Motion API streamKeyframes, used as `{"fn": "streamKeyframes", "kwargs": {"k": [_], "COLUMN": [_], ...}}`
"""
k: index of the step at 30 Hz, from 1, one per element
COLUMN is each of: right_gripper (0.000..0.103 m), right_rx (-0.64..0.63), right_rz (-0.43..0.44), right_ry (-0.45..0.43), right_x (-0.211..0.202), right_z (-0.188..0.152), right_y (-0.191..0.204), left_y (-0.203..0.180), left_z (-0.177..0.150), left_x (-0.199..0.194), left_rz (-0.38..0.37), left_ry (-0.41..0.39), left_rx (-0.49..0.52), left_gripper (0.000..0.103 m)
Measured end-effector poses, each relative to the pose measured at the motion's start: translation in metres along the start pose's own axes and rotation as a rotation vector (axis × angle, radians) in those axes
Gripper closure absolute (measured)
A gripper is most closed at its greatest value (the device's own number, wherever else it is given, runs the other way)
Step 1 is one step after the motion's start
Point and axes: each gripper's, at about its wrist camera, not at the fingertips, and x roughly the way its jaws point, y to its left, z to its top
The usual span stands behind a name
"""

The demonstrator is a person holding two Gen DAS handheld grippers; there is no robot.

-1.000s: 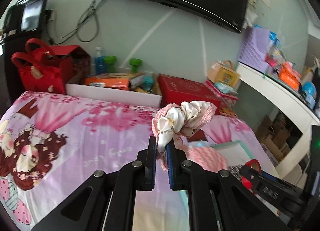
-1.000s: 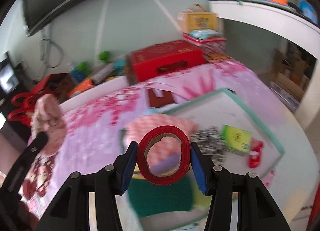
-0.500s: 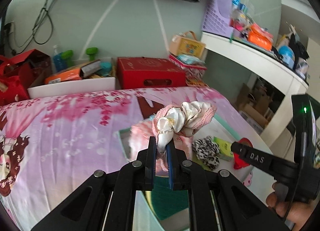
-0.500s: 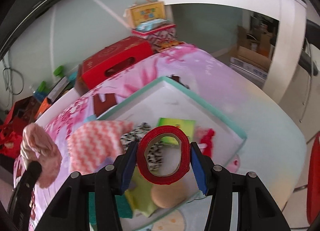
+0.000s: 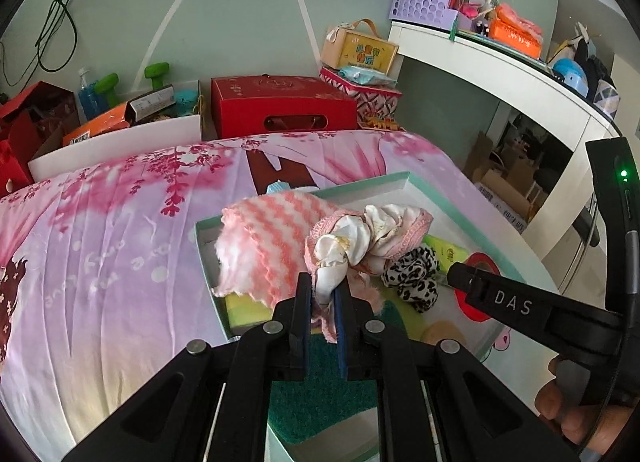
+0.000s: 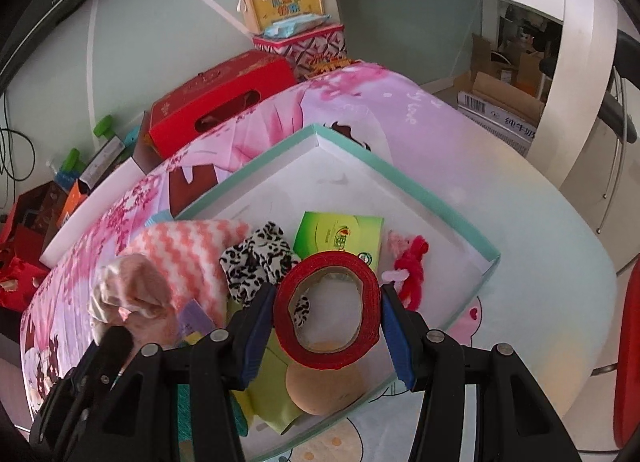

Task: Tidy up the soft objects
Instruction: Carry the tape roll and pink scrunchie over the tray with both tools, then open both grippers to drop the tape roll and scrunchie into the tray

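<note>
My left gripper (image 5: pixel 323 294) is shut on a pink and cream scrunchie (image 5: pixel 360 238), held above a teal-rimmed white box (image 5: pixel 404 177) on the bed. My right gripper (image 6: pixel 326 312) is shut on a red tape roll (image 6: pixel 328 308), held over the same box (image 6: pixel 400 177). In the box lie a pink zigzag cloth (image 6: pixel 192 250), a leopard scrunchie (image 6: pixel 260 258), a green packet (image 6: pixel 340 238), a small red and pink toy (image 6: pixel 408 262), a tan round sponge (image 6: pixel 320 390) and green cloths (image 5: pixel 320 382). The scrunchie also shows in the right wrist view (image 6: pixel 132 294).
The box sits on a pink patterned bedspread (image 5: pixel 100 242). Behind the bed stand a red carton (image 5: pixel 280 105), a white tray of clutter (image 5: pixel 120 133) and gift boxes (image 5: pixel 360 49). A white desk (image 5: pixel 500 77) curves along the right, with cardboard boxes under it.
Both grippers swung right and forward from over the bedspread to over the teal-rimmed box. Each keeps hold of its object.
</note>
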Motion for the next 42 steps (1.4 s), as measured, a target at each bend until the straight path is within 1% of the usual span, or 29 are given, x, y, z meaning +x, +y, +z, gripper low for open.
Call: {"fn": "streamKeyframes", "kwargs": {"k": [2,4,6,8,11,13,15,17,19,21,23,26,28,29,30,31,34,35,39,42], "right_gripper": [0.048,0.046,0.042,0.038,0.033,0.03,0.027,0.021,0.018,0.017,0.014,0.01,0.01,0.006,0.004,0.001,0.001,0.0,0.0,0.0], "right_rx": [-0.004,-0.003,-0.002,-0.005,-0.014,-0.017,-0.02,-0.022,-0.022,-0.025,-0.029,-0.039,-0.045,-0.049,-0.052,-0.058,-0.078,-0.087,-0.131,-0.163], "right_rz": [-0.002,-0.001,-0.004,-0.013,-0.022,-0.022,-0.022,-0.026,-0.03,-0.03,-0.03,-0.032,-0.031,-0.029,-0.028,-0.028,-0.022,-0.017,0.001,0.014], "right_ry": [0.007,0.013,0.017,0.016,0.018,0.02,0.02,0.018,0.018,0.019,0.021,0.018,0.015,0.014,0.013,0.012,0.009,0.009,0.006,0.006], "right_x": [0.002,0.003,0.003,0.003,0.003,0.004,0.003,0.003,0.003,0.004,0.004,0.004,0.003,0.003,0.003,0.003,0.002,0.001,0.0,-0.001], "right_z": [-0.001,-0.001,-0.001,-0.001,-0.001,-0.001,-0.001,-0.001,-0.001,-0.001,-0.001,-0.001,-0.001,-0.001,-0.001,-0.002,-0.002,-0.003,-0.004,-0.006], "right_y": [0.001,0.001,0.001,0.002,0.003,0.004,0.004,0.005,0.005,0.005,0.006,0.008,0.009,0.01,0.011,0.012,0.017,0.02,0.032,0.042], "left_y": [0.0,0.0,0.0,-0.001,0.0,0.002,0.005,0.009,0.015,0.022,0.031,0.047,0.062,0.068,0.075,0.082,0.1,0.104,0.12,0.127], "left_z": [0.0,0.0,0.001,0.002,0.003,0.005,0.006,0.008,0.009,0.011,0.012,0.014,0.013,0.013,0.011,0.01,0.004,0.003,-0.004,-0.008], "left_x": [-0.001,-0.002,-0.004,-0.006,-0.01,-0.014,-0.016,-0.019,-0.023,-0.027,-0.032,-0.034,-0.033,-0.032,-0.031,-0.029,-0.025,-0.025,-0.021,-0.021], "left_rz": [0.001,-0.001,-0.001,0.0,-0.003,-0.004,-0.004,-0.002,0.003,0.017,0.042,0.089,0.156,0.179,0.217,0.246,0.32,0.335,0.411,0.448], "left_ry": [-0.002,-0.003,-0.006,-0.01,-0.015,-0.021,-0.024,-0.029,-0.034,-0.042,-0.055,-0.052,-0.043,-0.035,-0.021,-0.01,0.025,0.031,0.062,0.076], "left_rx": [0.003,0.003,0.006,0.012,0.011,0.003,-0.009,-0.025,-0.043,-0.066,-0.096,-0.145,-0.188,-0.201,-0.221,-0.235,-0.276,-0.284,-0.316,-0.327], "left_gripper": [0.09,0.085,0.078,0.075,0.064,0.059,0.049,0.046,0.045,0.037,0.034,0.033,0.03,0.025,0.022,0.022,0.022,0.021,0.01,0.01]}}
